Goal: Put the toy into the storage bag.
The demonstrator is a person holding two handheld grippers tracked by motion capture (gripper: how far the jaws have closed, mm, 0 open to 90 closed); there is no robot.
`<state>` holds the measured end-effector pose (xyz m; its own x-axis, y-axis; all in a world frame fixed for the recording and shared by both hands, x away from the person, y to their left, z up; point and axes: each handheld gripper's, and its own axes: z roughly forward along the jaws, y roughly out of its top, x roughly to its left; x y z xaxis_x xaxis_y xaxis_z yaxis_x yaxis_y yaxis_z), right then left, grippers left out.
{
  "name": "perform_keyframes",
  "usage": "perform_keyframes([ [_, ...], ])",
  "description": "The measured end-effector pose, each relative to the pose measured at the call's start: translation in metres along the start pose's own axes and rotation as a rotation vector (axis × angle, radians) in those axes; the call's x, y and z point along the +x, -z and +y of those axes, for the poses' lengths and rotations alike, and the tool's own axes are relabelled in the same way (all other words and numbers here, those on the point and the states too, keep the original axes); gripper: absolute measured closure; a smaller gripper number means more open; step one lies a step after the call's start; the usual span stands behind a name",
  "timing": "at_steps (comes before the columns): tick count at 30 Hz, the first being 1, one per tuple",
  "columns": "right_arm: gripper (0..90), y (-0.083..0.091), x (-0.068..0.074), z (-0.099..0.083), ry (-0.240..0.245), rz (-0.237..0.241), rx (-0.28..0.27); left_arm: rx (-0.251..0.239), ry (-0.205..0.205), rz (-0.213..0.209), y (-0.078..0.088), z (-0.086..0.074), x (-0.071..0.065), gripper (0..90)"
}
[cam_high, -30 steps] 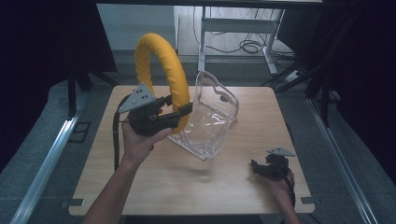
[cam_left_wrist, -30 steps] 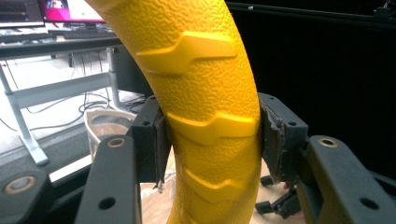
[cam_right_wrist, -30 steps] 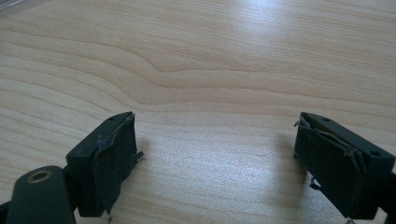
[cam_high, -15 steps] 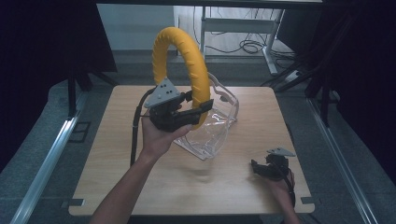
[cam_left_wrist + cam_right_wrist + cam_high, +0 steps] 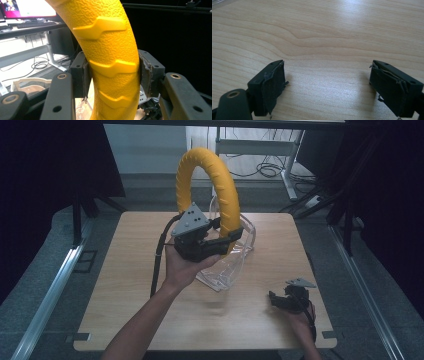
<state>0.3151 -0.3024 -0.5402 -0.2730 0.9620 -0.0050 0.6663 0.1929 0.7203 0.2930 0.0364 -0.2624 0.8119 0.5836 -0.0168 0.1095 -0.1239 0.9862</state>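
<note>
Yellow and knobbly, a thick rubber ring (image 5: pixel 220 185) stands upright over the middle of a wooden table (image 5: pixel 125 320), pinched low on its right side by the left gripper (image 5: pixel 227 240), whose jaws are closed tight against both flanks of the ring, as the left gripper view shows (image 5: pixel 112 70). Directly behind and below it sits a clear plastic container (image 5: pixel 235 262), tipped on its side with its mouth towards the ring. The right gripper (image 5: pixel 280 300) rests near the table's near right corner, jaws spread wide over bare wood and holding nothing.

The risk, from where I stand, lies in the grip: the ring is held at one narrow point far below its top, so its weight could swing it round in the jaws or let it slide out. The container looks light and is not steadied; a nudge from the ring's lower end could push it across the table or roll it. With the right gripper well apart, nothing is placed to brace it.
</note>
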Motion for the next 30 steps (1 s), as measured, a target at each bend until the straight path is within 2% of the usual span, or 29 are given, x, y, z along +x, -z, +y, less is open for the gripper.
perform_keyframes([
  [4, 13.0, 0.000, 0.000, 0.000, -0.001, 0.000, 0.001, 0.003, -0.013, 0.001, -0.004, 0.003, -0.005, 48.8],
  [18, 13.0, 0.000, 0.000, 0.000, -0.003, 0.002, 0.002, 0.015, -0.031, -0.036, -0.022, 0.003, -0.021, 48.8],
  [30, 13.0, 0.000, 0.000, 0.000, -0.003, 0.001, 0.001, 0.028, -0.030, -0.067, -0.039, -0.003, -0.031, 48.8],
])
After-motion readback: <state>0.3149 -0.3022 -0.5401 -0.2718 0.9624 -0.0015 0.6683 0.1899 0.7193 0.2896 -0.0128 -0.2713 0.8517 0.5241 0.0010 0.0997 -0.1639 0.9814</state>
